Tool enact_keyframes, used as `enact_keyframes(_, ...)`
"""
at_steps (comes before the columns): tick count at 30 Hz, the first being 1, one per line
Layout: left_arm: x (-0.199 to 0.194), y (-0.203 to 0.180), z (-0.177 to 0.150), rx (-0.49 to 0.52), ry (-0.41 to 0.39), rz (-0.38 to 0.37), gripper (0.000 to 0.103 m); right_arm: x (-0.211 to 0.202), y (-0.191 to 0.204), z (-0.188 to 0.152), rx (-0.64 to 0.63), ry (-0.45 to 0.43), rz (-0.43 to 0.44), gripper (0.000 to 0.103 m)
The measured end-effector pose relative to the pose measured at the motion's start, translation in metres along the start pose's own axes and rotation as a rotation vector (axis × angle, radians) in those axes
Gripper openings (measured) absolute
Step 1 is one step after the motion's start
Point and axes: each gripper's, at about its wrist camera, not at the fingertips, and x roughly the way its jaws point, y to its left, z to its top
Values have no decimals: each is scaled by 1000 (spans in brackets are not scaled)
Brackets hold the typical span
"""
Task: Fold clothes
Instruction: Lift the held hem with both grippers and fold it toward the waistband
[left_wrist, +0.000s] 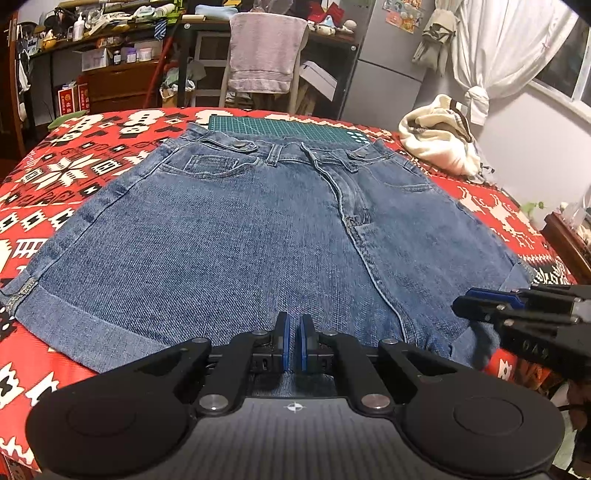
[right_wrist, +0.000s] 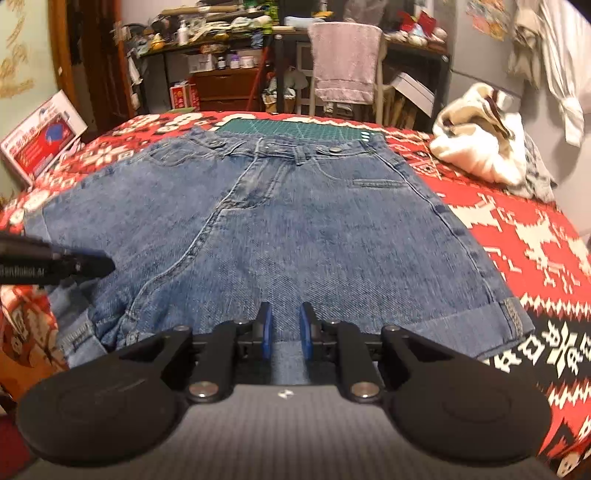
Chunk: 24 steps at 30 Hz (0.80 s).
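On the red patterned table: denim shorts (left_wrist: 236, 229) lie flat, front side up, waistband at the far edge over a green mat (left_wrist: 280, 129), leg hems at the near edge.
Shorts axis: waistband to hems runs straight away from both cameras; the fly seam marks the centre line.
Left claw (left_wrist: 293, 345): low over the near hem of the left leg, blue pads a narrow gap apart, nothing pinched between them that I can see.
Right claw (right_wrist: 285, 334): same pose over the right leg's hem, pads parted a little wider, denim visible through the gap but not gripped.
Each claw in the other's view: right one enters the left camera at the right edge, beside the crotch and right hem; left one shows as a dark tip at the left edge of the right camera.
Key relation: the shorts lie dead ahead of both claws, each claw already at its own leg, so neither is nearer overall.
Judged next move: either nip both hems and carry them toward the waistband, or fold one leg across the fly line; the frames do not settle which.
Risk: cuffed hems are thick and may slip from a shallow pinch.
Aside: a cream garment (left_wrist: 439, 144) is heaped at the far right, well apart from the shorts.
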Motion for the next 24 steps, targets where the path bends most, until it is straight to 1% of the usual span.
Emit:
enact_keyframes(1,0,-1,0,4,0,3,6,-3,-6,3,30,-24,16,18)
enact_keyframes(2,0,-1,0,7,0,3,6,-6,-11,8,48,-52,9,18)
enact_keyframes(6,1,2,0,-11,-1,-10,6,6,-30,33,39,-107,-67,18)
enact_keyframes(10,1,4,0,-26,-1,-19,6,35,-47,49,32,-79,-109,18)
enact_keyframes(11,1,4,0,-28,-1,-19,6,40,-49,49,28,-61,-115,18)
enact_keyframes(14,0,4,-1,-32,-4,-19,6,47,-53,39,34,-35,-110,19)
enact_keyframes(18,0,5,-1,-36,-4,-24,6,32,-46,15,-9,-49,-110,19)
enact_keyframes(24,0,5,-1,-36,-6,-27,6,11,-48,-3,5,-40,-121,20)
